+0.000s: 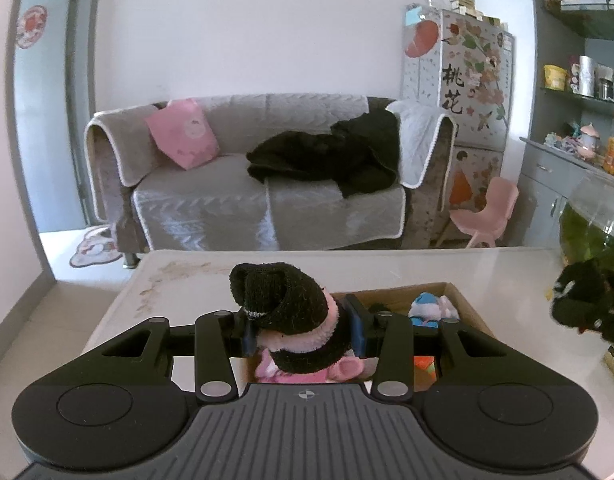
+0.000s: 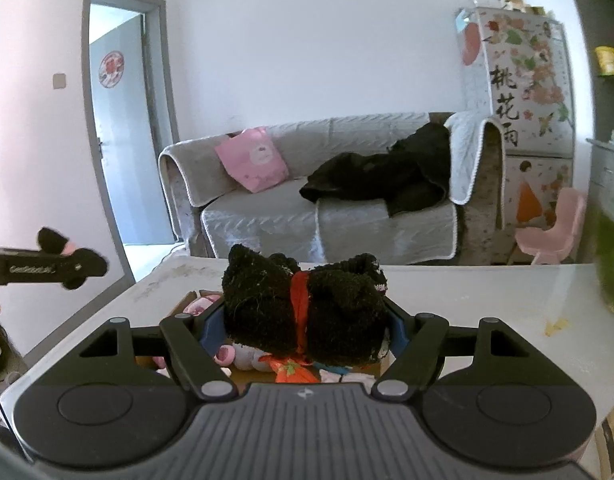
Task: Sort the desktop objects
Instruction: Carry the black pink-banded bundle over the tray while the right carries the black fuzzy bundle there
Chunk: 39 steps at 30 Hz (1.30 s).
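Two sock bundles (image 1: pixel 291 320) (image 2: pixel 303 312), one box (image 1: pixel 463 304).

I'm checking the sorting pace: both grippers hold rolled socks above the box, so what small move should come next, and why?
Probably lower the left gripper a little and open it. Its black-and-pink sock bundle hangs right over the open cardboard box, which already holds soft items. The right gripper with the black-and-red bundle could follow.
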Tool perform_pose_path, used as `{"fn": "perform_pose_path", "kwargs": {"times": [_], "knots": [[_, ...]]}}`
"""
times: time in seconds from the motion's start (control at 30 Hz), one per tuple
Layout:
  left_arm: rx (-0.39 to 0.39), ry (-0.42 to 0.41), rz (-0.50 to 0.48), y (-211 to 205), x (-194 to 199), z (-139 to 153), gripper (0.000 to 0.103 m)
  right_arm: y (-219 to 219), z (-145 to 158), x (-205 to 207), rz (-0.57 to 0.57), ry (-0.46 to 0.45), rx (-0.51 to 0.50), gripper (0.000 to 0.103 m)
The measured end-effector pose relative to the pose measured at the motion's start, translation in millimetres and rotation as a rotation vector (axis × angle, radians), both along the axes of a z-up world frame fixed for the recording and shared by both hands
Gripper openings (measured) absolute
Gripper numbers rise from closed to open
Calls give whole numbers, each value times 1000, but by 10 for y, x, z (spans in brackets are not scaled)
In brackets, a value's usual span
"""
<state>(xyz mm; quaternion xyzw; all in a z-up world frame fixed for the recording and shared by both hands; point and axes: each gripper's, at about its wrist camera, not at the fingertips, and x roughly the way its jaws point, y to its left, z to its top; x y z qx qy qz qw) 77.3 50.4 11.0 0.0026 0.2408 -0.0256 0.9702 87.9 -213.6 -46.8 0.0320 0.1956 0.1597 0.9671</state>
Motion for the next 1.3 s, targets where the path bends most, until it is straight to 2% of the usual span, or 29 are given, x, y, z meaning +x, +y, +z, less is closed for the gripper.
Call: {"fn": "perform_pose_path", "kwargs": {"times": [0.33,0.73,0.97,1.3], "knots": [[16,41,-28,-193,493,-77,49,129,-53,152,48,60,-16,72],[10,158,-66,-309,1034,-443,49,202,-104,481,70,127,-58,72],[44,213,-96,-441,1305,-709,49,305,-245,626,105,172,-122,72],[28,273,-74,-476,1643,-931,50,467,-398,882,134,229,-186,73]]}}
